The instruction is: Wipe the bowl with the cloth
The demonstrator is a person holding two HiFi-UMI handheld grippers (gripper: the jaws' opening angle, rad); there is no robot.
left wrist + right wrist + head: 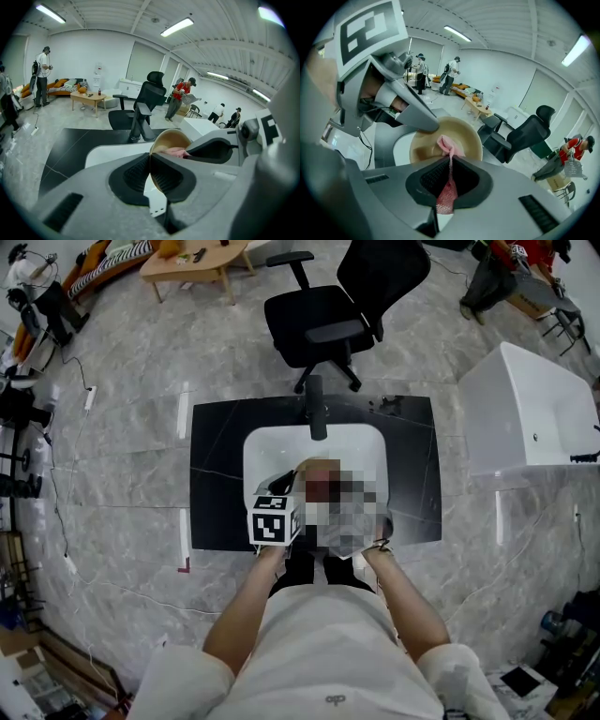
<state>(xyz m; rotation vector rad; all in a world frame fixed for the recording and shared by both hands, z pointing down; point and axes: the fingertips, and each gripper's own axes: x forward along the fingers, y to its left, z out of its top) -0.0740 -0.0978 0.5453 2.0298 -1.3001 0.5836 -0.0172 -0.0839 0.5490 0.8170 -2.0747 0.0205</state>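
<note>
a person stands at a white rectangular sink (267, 442) set in a black countertop (217, 465), a two-jaw tool in each hand. the left gripper (150, 157) is closed down to a sliver on the thin rim of a tan, round, smooth-walled bowl (171, 138), which it holds tilted over the basin, just in front of the black faucet (317, 409). the right gripper (450, 158) is clamped on a pink mesh cloth (446, 197); a narrow strip of it runs between the pads, and the bunched free end lies against the bowl's inner wall near the rim.

the wipe looks to be under way, with most of the inner surface yet to be covered. the weak point is the left hold: only the edge of the bowl is pinched, so a firm push from the cloth could lever the bowl round in the jaws or pry it loose into the sink. the cloth is held by little more than a strip, and drag against the wall could pull it free.
</note>
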